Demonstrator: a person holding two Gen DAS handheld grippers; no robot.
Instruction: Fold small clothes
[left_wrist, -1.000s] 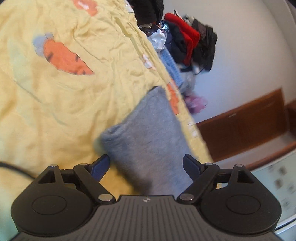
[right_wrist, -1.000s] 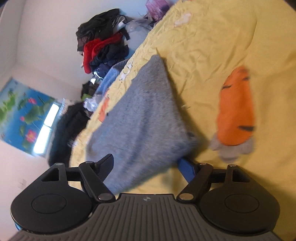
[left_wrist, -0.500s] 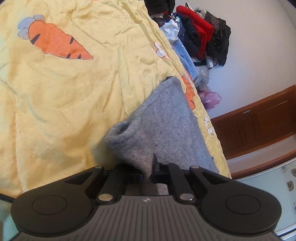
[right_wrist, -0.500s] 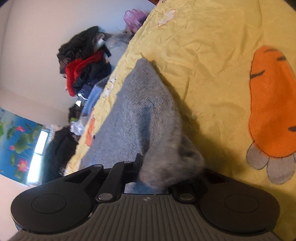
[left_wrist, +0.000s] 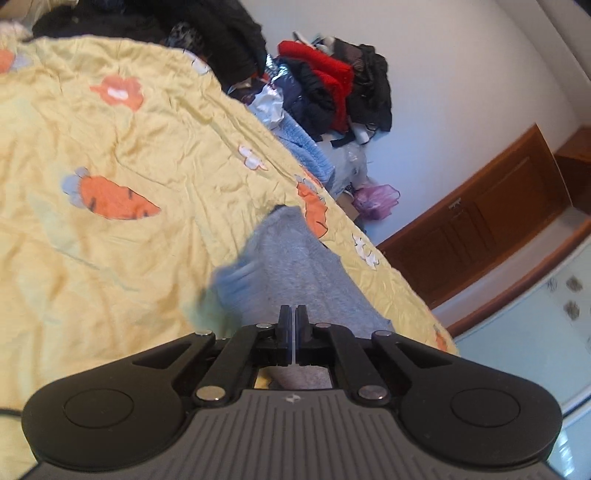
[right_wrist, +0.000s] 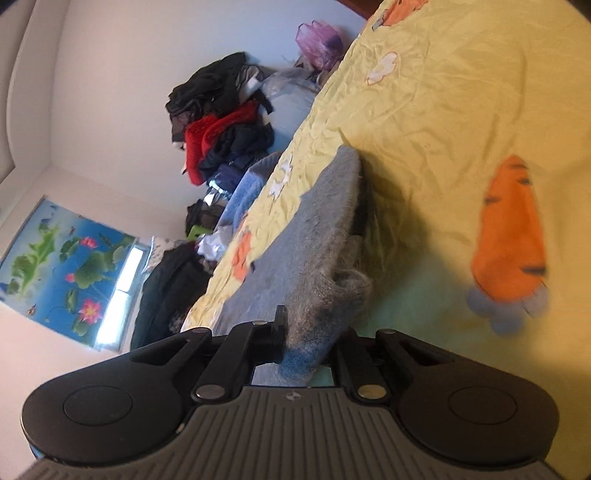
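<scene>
Grey knit garment (left_wrist: 306, 273), lying on yellow carrot-print bedspread (left_wrist: 110, 147); near edge pinched by left gripper (left_wrist: 294, 325) and right gripper (right_wrist: 303, 332), both clamped shut on it. Step: lifting the hem. Next, judged: carry it over, level, onto the far end.

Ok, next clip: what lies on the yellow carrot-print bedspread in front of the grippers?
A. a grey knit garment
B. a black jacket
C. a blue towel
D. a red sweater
A: a grey knit garment lies on the yellow bedspread, with the right gripper shut on its bunched near edge; red and black clothes are only in the pile by the wall.
</scene>
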